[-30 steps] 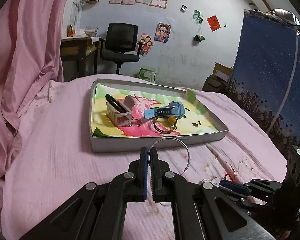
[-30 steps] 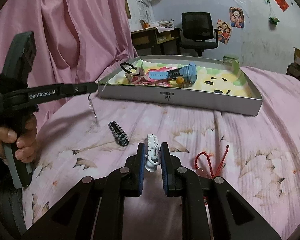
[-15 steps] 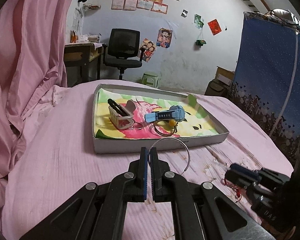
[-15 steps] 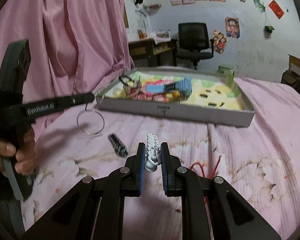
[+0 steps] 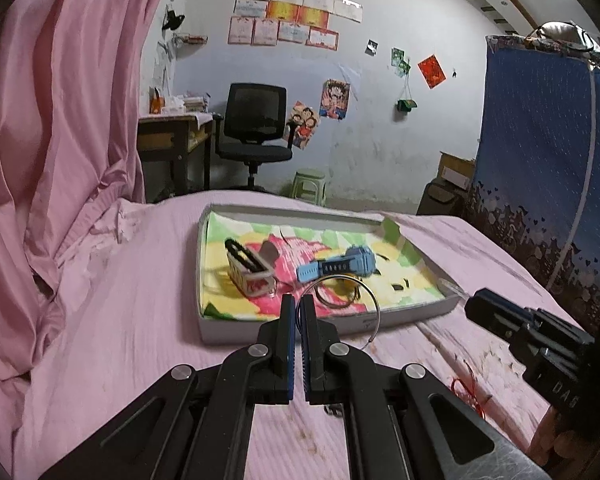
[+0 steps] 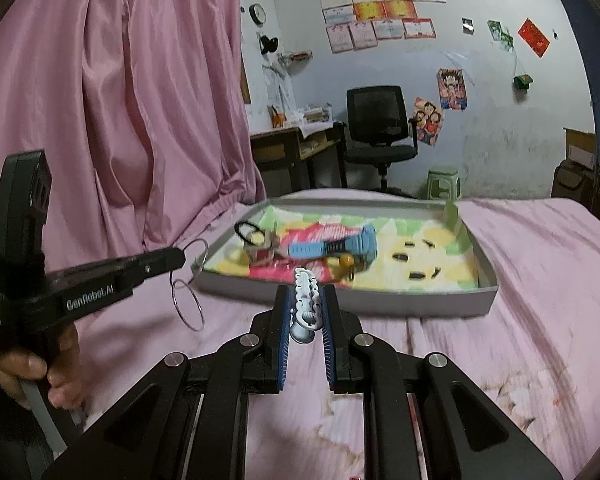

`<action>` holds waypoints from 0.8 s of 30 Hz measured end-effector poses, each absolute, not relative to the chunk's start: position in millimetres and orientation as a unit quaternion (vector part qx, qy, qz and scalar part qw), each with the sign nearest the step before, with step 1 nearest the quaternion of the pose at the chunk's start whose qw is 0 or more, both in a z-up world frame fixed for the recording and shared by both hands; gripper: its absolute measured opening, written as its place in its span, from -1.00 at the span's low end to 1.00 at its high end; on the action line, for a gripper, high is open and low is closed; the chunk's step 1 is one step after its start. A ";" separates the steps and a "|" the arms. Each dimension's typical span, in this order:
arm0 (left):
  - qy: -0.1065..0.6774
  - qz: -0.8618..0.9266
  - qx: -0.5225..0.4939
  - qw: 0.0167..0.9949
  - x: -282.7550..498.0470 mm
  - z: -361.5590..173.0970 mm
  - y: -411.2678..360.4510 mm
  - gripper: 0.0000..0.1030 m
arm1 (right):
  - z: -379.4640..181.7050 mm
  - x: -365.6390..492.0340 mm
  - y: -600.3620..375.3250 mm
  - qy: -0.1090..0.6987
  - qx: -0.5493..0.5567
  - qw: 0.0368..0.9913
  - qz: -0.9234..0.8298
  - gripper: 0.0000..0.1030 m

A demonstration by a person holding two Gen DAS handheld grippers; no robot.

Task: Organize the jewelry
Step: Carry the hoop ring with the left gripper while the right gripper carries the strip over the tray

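My left gripper (image 5: 296, 304) is shut on a thin silver ring bracelet (image 5: 374, 300) and holds it in the air just before the near wall of the shallow grey tray (image 5: 284, 326). It also shows in the right wrist view (image 6: 182, 258) with the ring (image 6: 188, 306) hanging from it. My right gripper (image 6: 305, 300) is shut on a white hair claw clip (image 6: 306, 300), lifted above the bed in front of the tray (image 6: 340, 306). Inside the tray lie a blue watch (image 5: 338, 266), a white box with a black hair tie (image 5: 248, 270) and a bangle (image 5: 336, 300).
The pink bedsheet (image 5: 120, 320) covers the bed. A red string bracelet (image 5: 466, 390) lies on it at the right. A pink curtain (image 5: 40, 140) hangs at the left. A blue panel (image 5: 540, 160) stands at the right. A desk and black chair (image 5: 256, 128) stand beyond.
Both grippers have risen from the bed and moved toward the tray. The ring and the white clip came up with them. The black clip on the sheet has left the right view.
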State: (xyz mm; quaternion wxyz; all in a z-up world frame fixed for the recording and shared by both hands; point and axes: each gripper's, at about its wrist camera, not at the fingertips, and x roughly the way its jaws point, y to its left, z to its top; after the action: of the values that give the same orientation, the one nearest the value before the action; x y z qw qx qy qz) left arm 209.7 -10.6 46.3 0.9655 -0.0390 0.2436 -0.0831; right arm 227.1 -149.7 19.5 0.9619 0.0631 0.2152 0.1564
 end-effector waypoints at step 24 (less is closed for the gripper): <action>0.182 -0.035 -0.012 0.983 302.1 77.6 -12.9 -0.94 | 75.9 311.3 -135.2 0.135 0.057 0.979 0.142 -0.74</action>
State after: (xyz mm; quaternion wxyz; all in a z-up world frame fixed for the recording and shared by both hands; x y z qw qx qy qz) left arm 302.1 -12.9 77.6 0.9826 -0.0117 0.1821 -0.0353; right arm 311.3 -135.2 75.9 0.9788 0.0573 0.1352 0.1425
